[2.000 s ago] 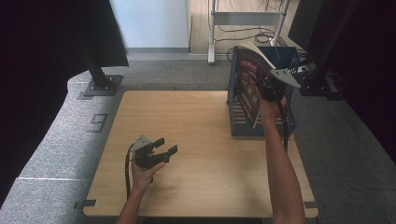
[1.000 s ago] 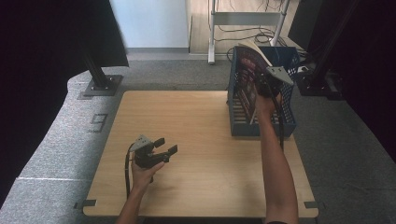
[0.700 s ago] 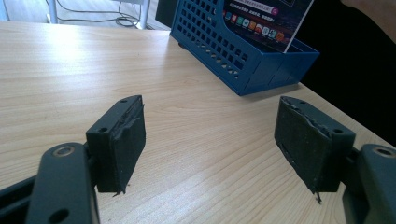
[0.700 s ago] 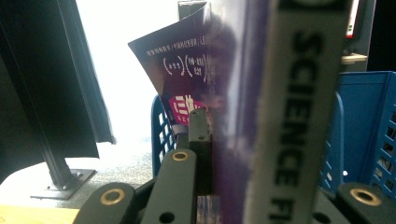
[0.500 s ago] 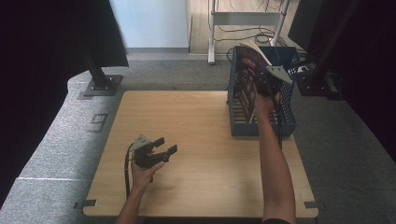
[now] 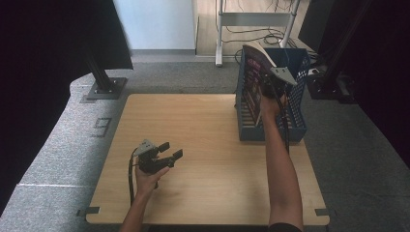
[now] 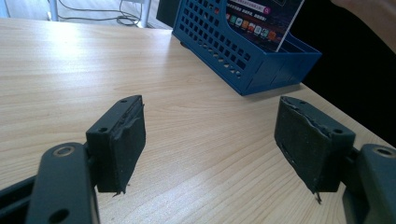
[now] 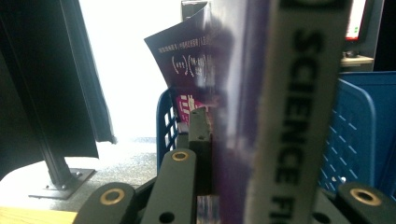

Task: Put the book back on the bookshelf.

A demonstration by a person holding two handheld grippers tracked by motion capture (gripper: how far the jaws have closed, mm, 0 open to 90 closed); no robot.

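A book (image 8: 261, 116) with "SCIENCE" on its spine stands in the blue basket (image 6: 295, 121) at the upper right of the table (image 6: 208, 193), clamped between the right gripper's (image 6: 270, 82) jaws. At lower left, the left gripper (image 6: 167, 152) rests on the wood, jaws spread, holding nothing.
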